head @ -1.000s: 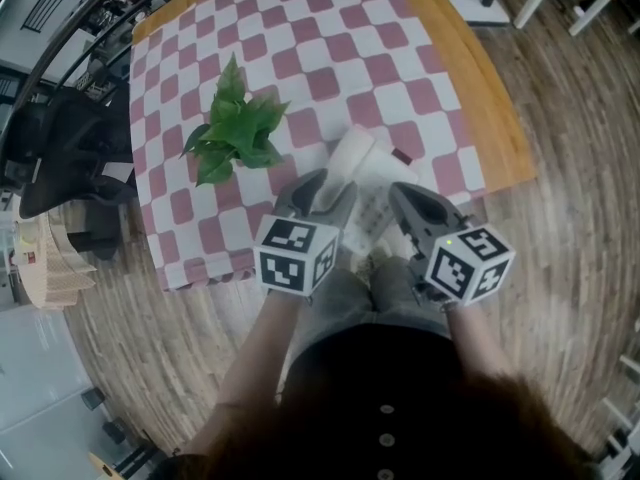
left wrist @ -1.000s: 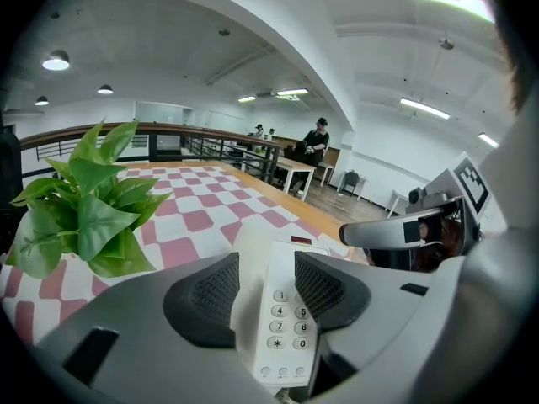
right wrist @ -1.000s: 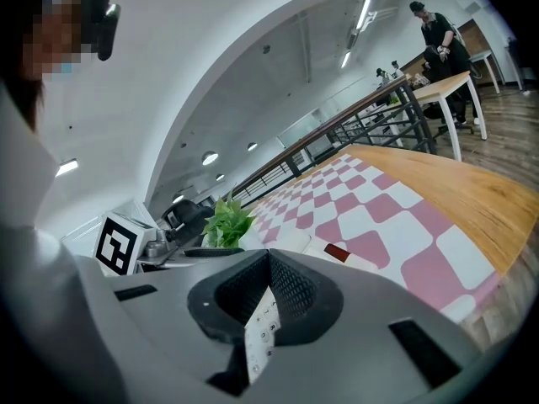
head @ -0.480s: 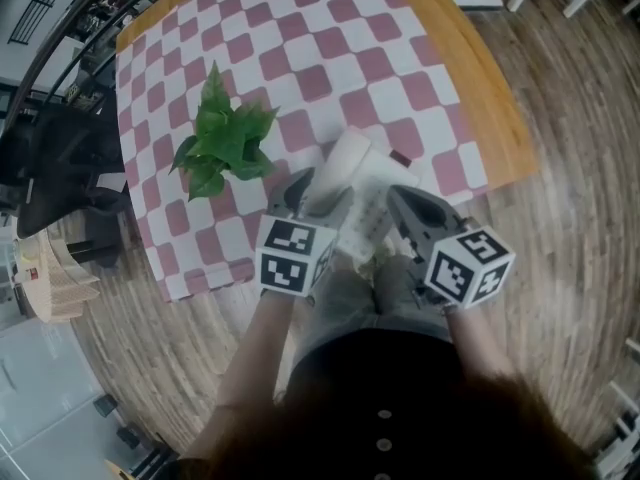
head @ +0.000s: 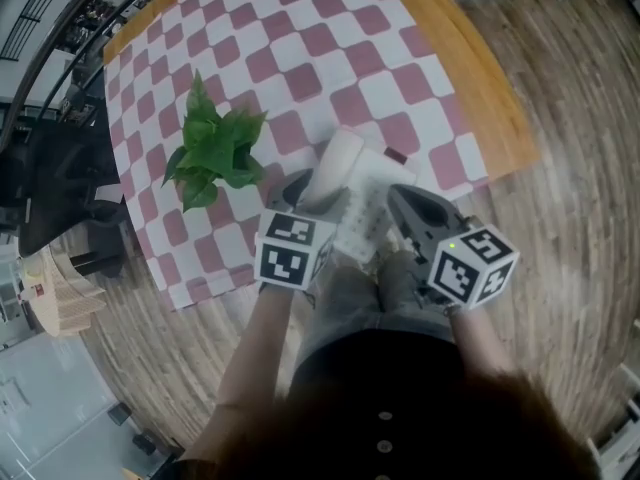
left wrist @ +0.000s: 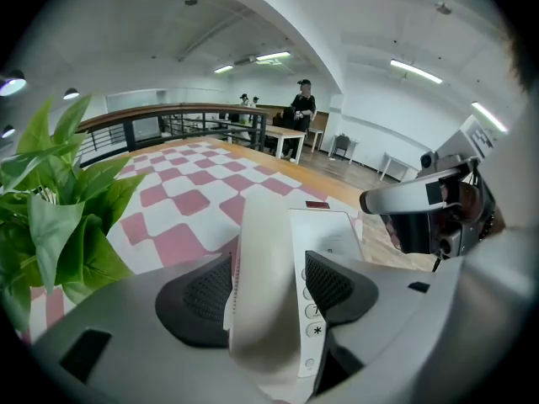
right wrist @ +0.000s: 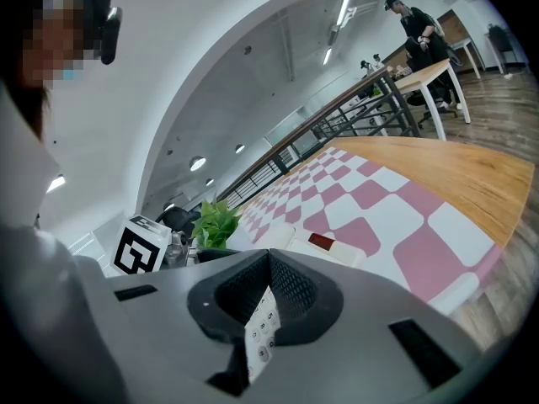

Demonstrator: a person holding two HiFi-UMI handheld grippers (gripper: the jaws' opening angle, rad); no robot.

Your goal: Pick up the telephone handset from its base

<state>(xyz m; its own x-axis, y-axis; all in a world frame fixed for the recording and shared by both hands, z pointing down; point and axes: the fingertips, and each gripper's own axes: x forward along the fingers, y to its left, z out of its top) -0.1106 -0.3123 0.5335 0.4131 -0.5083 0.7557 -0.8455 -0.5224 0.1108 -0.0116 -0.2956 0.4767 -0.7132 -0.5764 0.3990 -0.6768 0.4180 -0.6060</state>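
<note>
A white telephone handset [head: 333,163] lies on its white base [head: 378,190] near the front edge of the checked table. My left gripper [head: 312,196] points steeply down over the handset's near end. Its jaws are opening and stand astride the handset [left wrist: 265,259]. The left pad [left wrist: 202,297] sits close beside it, while the right pad [left wrist: 333,284] stands clear of it over the keypad [left wrist: 313,310]. My right gripper [head: 400,196] hovers at the base's right side with its tips together [right wrist: 269,259] and nothing held. Part of the keypad [right wrist: 263,331] shows beneath them.
A green potted plant [head: 215,148] stands just left of the phone. The pink-and-white checked cloth [head: 300,58] covers a wooden table whose bare edge [head: 480,88] runs on the right. A black chair [head: 50,168] stands at far left. People [left wrist: 301,103] stand by distant desks.
My left gripper has come down over the handset's near end, and its jaws have spread wider round it. The right gripper has stayed where it was.
</note>
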